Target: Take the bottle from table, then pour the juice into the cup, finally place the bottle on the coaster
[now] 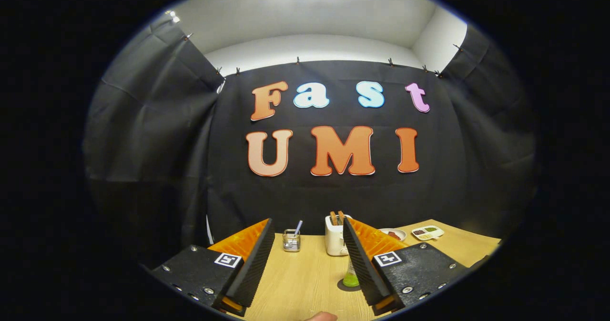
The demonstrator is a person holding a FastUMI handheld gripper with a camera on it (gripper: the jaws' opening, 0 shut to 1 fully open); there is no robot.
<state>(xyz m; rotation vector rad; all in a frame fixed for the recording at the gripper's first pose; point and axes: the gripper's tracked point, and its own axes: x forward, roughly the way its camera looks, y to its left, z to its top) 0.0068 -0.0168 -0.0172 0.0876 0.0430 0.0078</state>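
Your tool [309,259] is held above the near part of the wooden table [305,283], its two fingers spread wide apart with nothing between them but bare tabletop. Starting at the left, beyond the tip of the left finger [255,259], a small clear glass holder [291,240] stands toward the far edge of the table, with a thin stick or straw leaning out of it. Next along, close to the far edge and just beyond the tip of the right finger [364,264], sits a white toaster [335,237] with two brown slices standing up in its slots. In front of the toaster, nearer to you and right against the inner side of the right finger, you can see the lower part of a bottle [351,278] with green juice in it; it stands upright on a dark round coaster [348,286], and the finger hides its right side, so you cannot tell whether finger and bottle touch. Farther right, beyond the right finger, a small plate [394,234] with something red on it lies near the far edge. Last, toward the far right corner, a white divided tray [427,233] holds dark and green portions in its compartments. At the near edge, between the fingers, a fingertip [321,316] pokes up.
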